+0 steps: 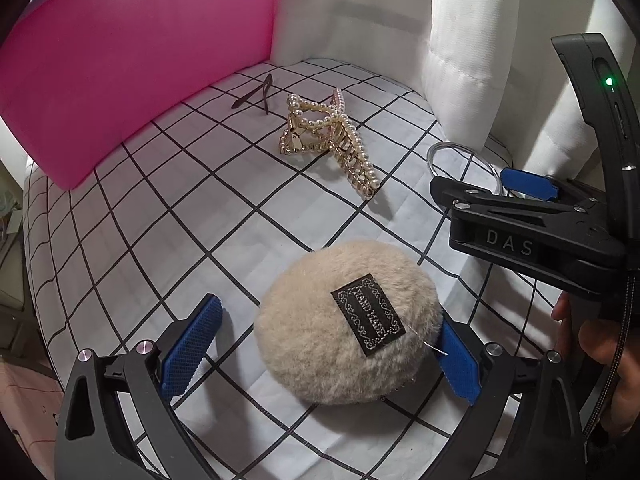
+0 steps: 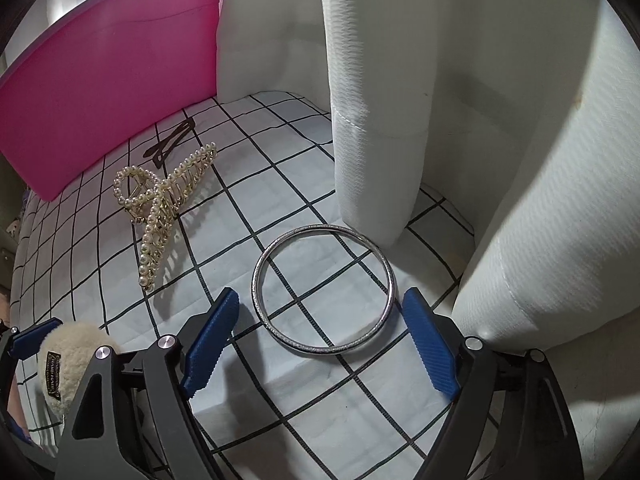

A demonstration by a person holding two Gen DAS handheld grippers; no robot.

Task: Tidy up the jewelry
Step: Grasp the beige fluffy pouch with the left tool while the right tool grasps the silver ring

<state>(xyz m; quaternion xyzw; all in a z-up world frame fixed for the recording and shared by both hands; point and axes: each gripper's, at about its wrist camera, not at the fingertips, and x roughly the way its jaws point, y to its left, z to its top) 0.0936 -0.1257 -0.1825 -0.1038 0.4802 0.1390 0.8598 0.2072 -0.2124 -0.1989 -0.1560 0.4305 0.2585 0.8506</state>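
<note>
The left gripper (image 1: 326,354) is spread wide around a beige fluffy hair clip (image 1: 348,324) with a black woven label. The right blue pad (image 1: 458,364) touches the fluff at 3 o'clock; the left pad stands just apart at 9 o'clock. The clip rests on a white quilted bed cover with a black grid (image 1: 160,220).

The right gripper (image 2: 320,332) is also spread, its blue pads flanking the near half of a silver bangle (image 2: 324,286) that lies flat on the cover. Contact between pads and bangle cannot be confirmed.

At 11 o'clock from the bangle lies a gold pearl claw clip (image 2: 168,200). Beyond it, at 12 o'clock, a dark hairpin (image 2: 170,140) lies near a pink panel (image 2: 108,92). White padded cushions (image 2: 380,100) stand at 1 o'clock, just beside the bangle's far rim.

In the left wrist view, the right gripper body, marked "DAS", appears at 3 o'clock.
</note>
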